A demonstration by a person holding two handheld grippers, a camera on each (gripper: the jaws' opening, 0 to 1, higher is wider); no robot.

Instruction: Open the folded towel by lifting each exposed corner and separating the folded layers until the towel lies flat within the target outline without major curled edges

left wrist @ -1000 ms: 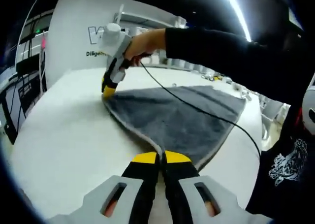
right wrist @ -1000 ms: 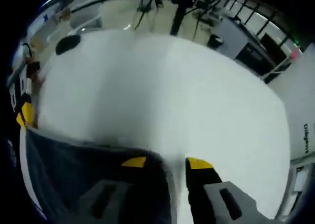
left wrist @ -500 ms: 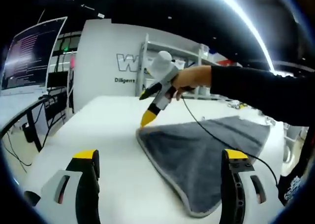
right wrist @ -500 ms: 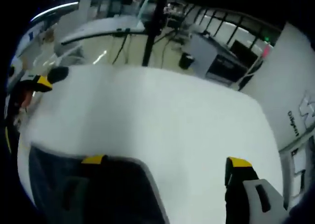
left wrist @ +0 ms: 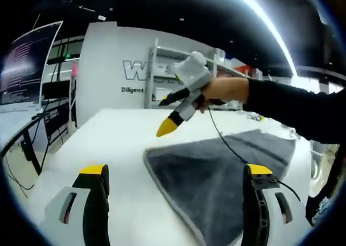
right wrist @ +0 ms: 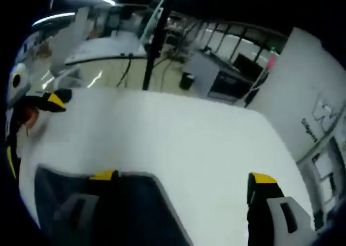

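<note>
Since the frame half a second earlier, the right gripper (left wrist: pixel 168 127) has lifted off the far corner of the grey towel (left wrist: pixel 216 173) and now hangs above the white bench (left wrist: pixel 108 143), no longer touching the cloth; a second earlier the left jaws were pinched on the near corner and have since released it.

Left to right in the left gripper view: the left gripper (left wrist: pixel 173 203) has its jaws spread wide with nothing between them. Between and beyond them the towel lies spread on the bench, its pale bound hem running from the far corner toward the camera. Above that corner, the right gripper is held by a hand (left wrist: pixel 224 89) in a dark sleeve, with a black cable (left wrist: pixel 224 143) trailing across the towel.

In the right gripper view, the towel's corner (right wrist: pixel 108 203) lies under the left jaw of the right gripper (right wrist: pixel 184 177), whose jaws stand wide apart and empty.

Handling judgement: the towel appears soft, light and limp, with a plush nap that grips rather than slips. It will drape and fold back under its own weight if lifted mid-panel. Take hold at a corner or on the bound hem, where the stitched edge gives the firmest purchase. No target outline can be made out on the bench.
</note>
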